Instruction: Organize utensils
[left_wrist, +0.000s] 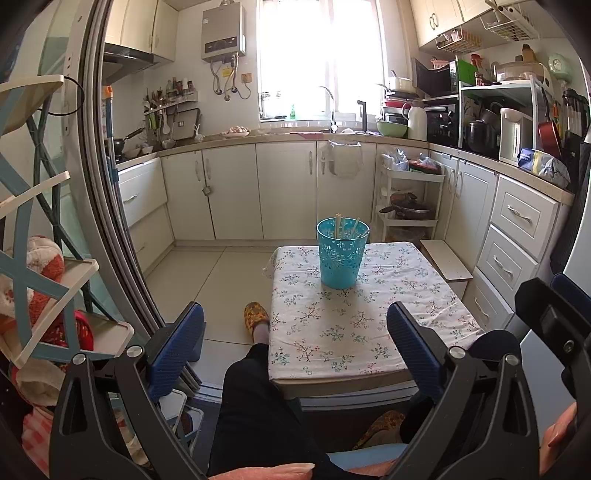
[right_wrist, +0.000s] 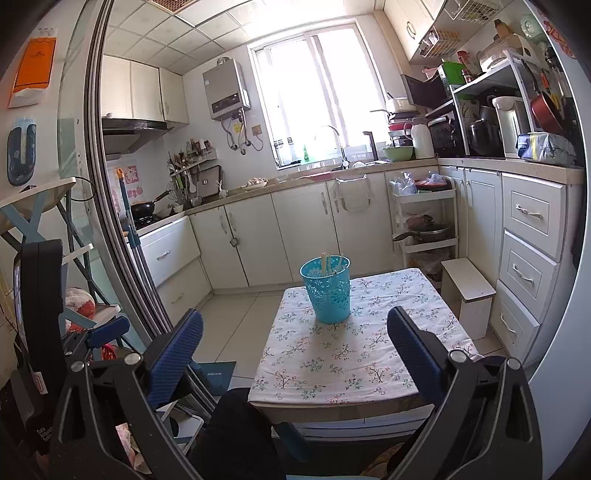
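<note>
A turquoise perforated cup (left_wrist: 342, 254) stands on a small table with a floral cloth (left_wrist: 354, 332). Several pale chopsticks (left_wrist: 338, 226) stand inside it. The cup also shows in the right wrist view (right_wrist: 327, 290), with the chopsticks (right_wrist: 325, 264) in it, on the same table (right_wrist: 354, 365). My left gripper (left_wrist: 295, 345) is open and empty, held back from the table's near edge. My right gripper (right_wrist: 295, 349) is open and empty, also well short of the cup. Each gripper shows at the edge of the other's view.
White kitchen cabinets (left_wrist: 236, 188) and a counter ring the room. A white trolley (left_wrist: 410, 199) and a small white stool (right_wrist: 469, 291) stand right of the table. A sliding door frame (left_wrist: 96, 184) and a shelf rack (left_wrist: 40, 266) are at left. The person's legs (left_wrist: 255, 402) are below.
</note>
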